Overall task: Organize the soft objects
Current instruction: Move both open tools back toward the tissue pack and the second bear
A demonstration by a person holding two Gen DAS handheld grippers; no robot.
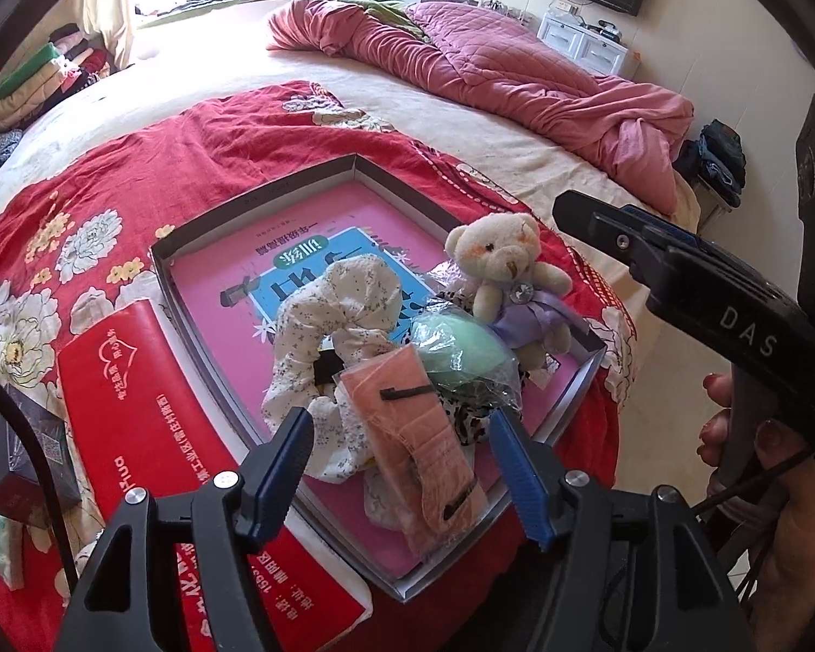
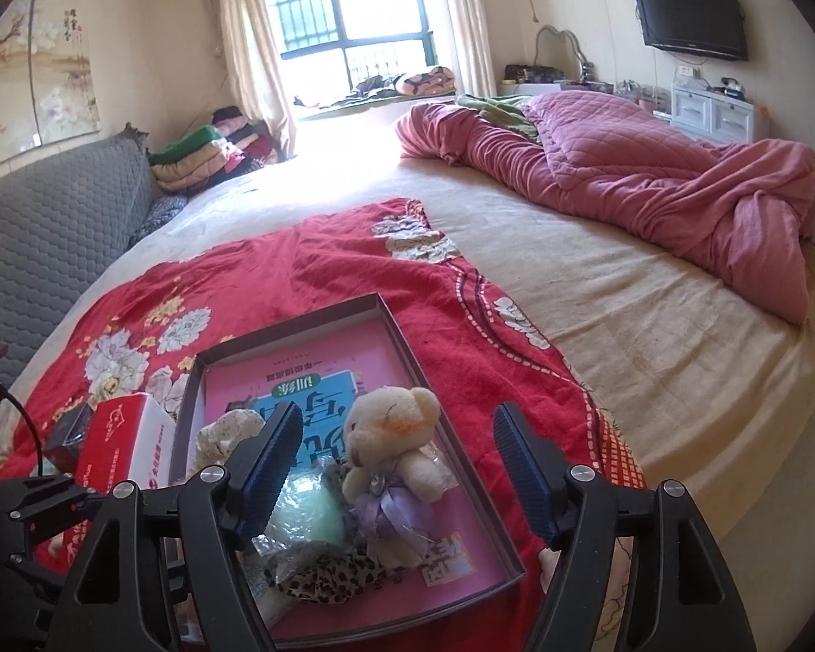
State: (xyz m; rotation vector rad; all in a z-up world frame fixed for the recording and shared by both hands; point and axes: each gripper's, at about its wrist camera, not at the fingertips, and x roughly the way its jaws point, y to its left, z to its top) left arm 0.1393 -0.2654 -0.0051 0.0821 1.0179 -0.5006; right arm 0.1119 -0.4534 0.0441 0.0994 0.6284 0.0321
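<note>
- A red box [image 1: 136, 413] is seen at the left on the red flowered blanket [image 1: 201, 163], just beside the tray.
- A flat gray tray [image 1: 255, 195] is laid on the blanket, and a pink book [image 1: 228, 282] is lying inside it.
- A white flowered scrunchie [image 1: 331, 304] is piled in the tray, on top of the book.
- A peach cloth piece [image 1: 418, 434] with a black clip is laid over the scrunchie, at the near end of the tray.
- The left gripper [image 1: 402, 445] is held above the peach cloth with its blue pads apart; nothing is pinched by them.
- A green round thing in a clear bag [image 1: 462, 353] is placed next to the peach cloth, and a spotted cloth [image 1: 467, 424] is tucked under it.
- A small teddy bear [image 1: 511, 271] in a purple dress is leaned at the tray's right side, touching the green bag.
- The right gripper [image 2: 396, 467] is held wide open above the bear; the bear is not squeezed by it.
- A pink quilt [image 2: 652, 179] is bunched up far back on the bed.
</note>
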